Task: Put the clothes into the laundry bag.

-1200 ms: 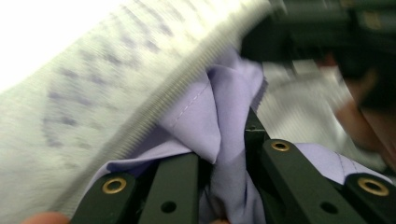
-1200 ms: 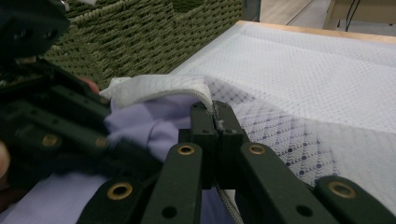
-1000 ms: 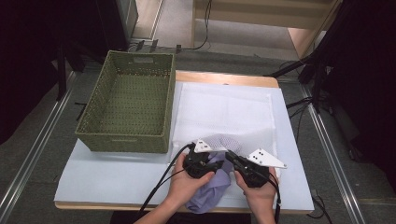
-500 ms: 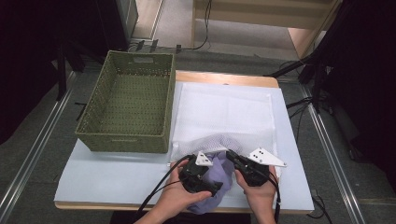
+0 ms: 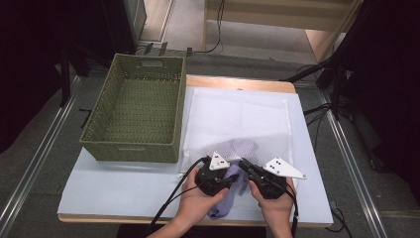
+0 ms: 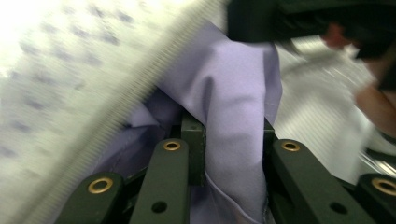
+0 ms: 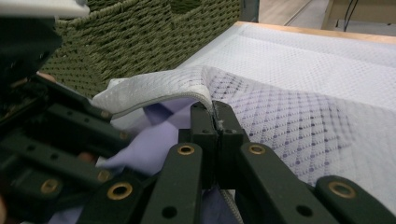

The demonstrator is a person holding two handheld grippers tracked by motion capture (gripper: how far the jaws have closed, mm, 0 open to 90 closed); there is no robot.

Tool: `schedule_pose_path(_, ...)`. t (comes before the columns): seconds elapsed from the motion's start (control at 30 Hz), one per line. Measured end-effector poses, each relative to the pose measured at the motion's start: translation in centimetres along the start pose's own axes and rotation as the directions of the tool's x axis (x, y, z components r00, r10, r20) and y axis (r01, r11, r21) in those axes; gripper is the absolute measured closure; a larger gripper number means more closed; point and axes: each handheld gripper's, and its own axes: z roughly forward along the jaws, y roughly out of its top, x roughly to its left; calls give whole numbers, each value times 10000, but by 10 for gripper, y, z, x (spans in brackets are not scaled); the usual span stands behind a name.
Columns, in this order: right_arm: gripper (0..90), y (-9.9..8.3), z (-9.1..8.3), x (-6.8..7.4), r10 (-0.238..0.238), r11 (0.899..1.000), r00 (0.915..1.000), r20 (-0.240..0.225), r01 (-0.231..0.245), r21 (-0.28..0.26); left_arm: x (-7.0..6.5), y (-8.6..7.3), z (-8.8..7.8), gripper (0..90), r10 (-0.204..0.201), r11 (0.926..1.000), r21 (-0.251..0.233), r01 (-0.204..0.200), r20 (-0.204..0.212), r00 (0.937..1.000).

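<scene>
The person is working at the near edge of the counter [image 5: 124, 198], stuffing a lilac cloth [image 5: 233, 188] into a white mesh bag [image 5: 237, 119] that is lying flat beside a green woven basket [image 5: 133, 116].

The right claw [image 7: 215, 116] is pressed together on the zipper edge of the mesh bag, pinching the rim and lifting it. That grip looks meant to be keeping the mouth of the bag propped open, so the other hand has a gap to push fabric through.

The left claw [image 6: 229, 140] has just been closing, and a thick fold of the lilac cloth is running up between its two black jaws. In the left gripper view the jaws are sitting tight against the fold on both sides, so I am reading this as a pinch on the cloth. The blurred zipper edge [image 6: 121, 107] is slanting across just beyond, with the cloth passing under it.

From the high view, part of the lilac cloth is already showing through the mesh inside the bag, just past the two claws, while the rest is hanging out over the near counter edge between the person's hands. So the cloth is lying right in and under the left claw [image 5: 214, 179], and just beside the right claw [image 5: 257, 174].
</scene>
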Motion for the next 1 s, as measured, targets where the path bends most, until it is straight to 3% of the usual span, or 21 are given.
schedule_pose_path(0.07, 897, -2, 1, -3, 65, 10000, 10000, 38, -65, 75, 7, -3, 12, 673, -378, 9989, 265, 376, 70, 9993)
schedule_pose_path(0.13, 897, -5, 3, -6, 160, 9997, 9998, 148, -163, 205, 8, -7, 19, 565, -444, 9981, 438, 443, 13, 9990)
schedule_pose_path(0.2, 897, -7, 4, -9, 242, 9993, 9995, 199, -248, 277, 4, -8, 15, 467, -351, 9989, 337, 339, 337, 9988)
schedule_pose_path(0.27, 897, -8, 4, -10, 289, 9992, 9994, 213, -295, 280, -1, -7, 7, 392, -2, 9995, 310, -11, 417, 9991)
schedule_pose_path(0.33, 897, -8, 3, -12, 308, 9992, 9993, 228, -313, 250, -3, -6, -3, 335, -6, 9998, 209, -6, 584, 9983)
schedule_pose_path(0.43, 897, -7, 3, -10, 298, 9992, 9993, 217, -304, 246, -4, -7, -16, 306, 167, 9998, 105, -172, 475, 9987)
schedule_pose_path(0.57, 897, -7, 3, -9, 254, 9993, 9995, 173, -258, 254, -6, -19, -18, 283, 340, 9963, 790, -346, 81, 9994)
schedule_pose_path(0.6, 897, -7, 3, -9, 250, 9993, 9995, 180, -255, 264, -6, -23, -17, 285, 237, 9961, 848, -235, -8, 9997)
schedule_pose_path(0.67, 897, -7, 4, -8, 257, 9993, 9995, 161, -261, 265, -4, -28, -11, 352, -391, 9950, 927, 361, 306, 9988)
schedule_pose_path(0.77, 897, -7, 5, -6, 224, 9993, 9997, 70, -226, 305, -7, -31, 2, 446, -88, 9915, 1298, 94, -56, 9999)
schedule_pose_path(0.87, 897, -7, 7, -2, 114, 9993, 9999, 0, -114, 355, -10, -28, 11, 605, -58, 9923, 1231, 101, -347, 9994)
schedule_pose_path(0.97, 897, -6, 8, 0, 40, 9995, 10000, -66, -37, 316, -8, -24, 15, 850, -175, 9921, 1237, 185, -92, 9998)
schedule_pose_path(1.0, 897, -6, 7, 0, 63, 9995, 10000, -62, -61, 325, -7, -23, 17, 878, -299, 9922, 1215, 295, 13, 9996)
